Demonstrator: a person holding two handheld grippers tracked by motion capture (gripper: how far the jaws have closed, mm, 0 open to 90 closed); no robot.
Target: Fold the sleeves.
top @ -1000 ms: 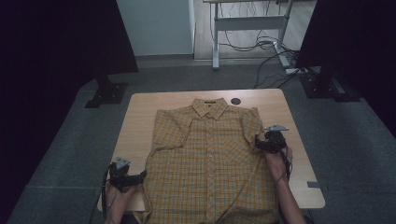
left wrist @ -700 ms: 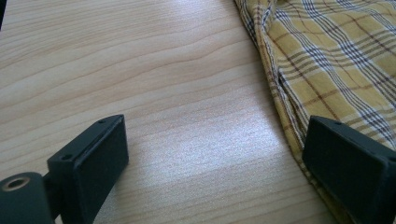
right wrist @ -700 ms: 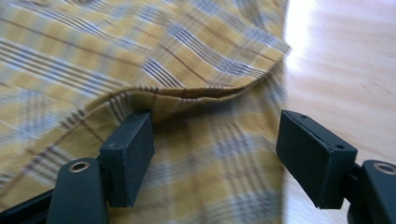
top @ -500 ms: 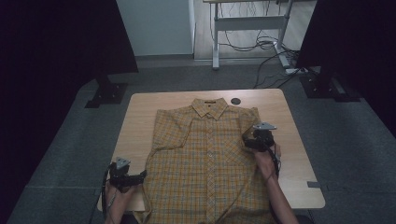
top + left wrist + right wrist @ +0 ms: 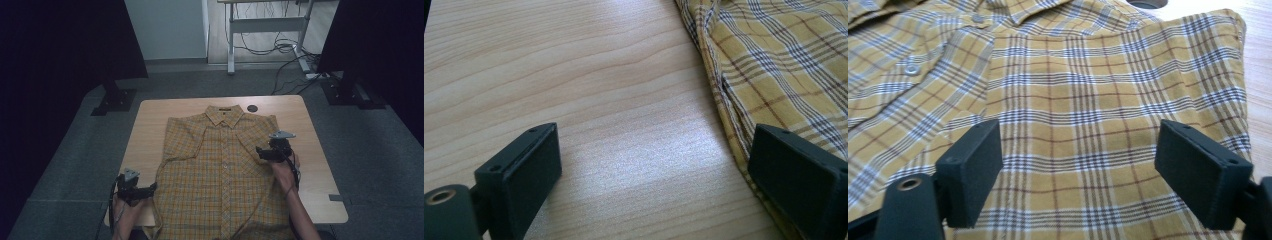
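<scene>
1. Right gripper (image 5: pixel 264 152) in my hand hovers at centre right of the high view, above the shirt's folded-in sleeve; its jaws have just been opening and stand wide, nothing between them.
2. Left gripper (image 5: pixel 150 189) sits at lower left, jaws spread wide, one over bare wood, the other at the shirt's side edge; I grip nothing.
3. My yellow plaid short-sleeved button-up shirt (image 5: pixel 220 175) lies flat in the frame's centre, collar toward the top, hem toward the bottom; its long axis runs top to bottom.
4. Bare strips of the light wooden rectangular table (image 5: pixel 145 130) flank the shirt left and right.
5. Near the collar lies a small dark round disc (image 5: pixel 252 108).
</scene>
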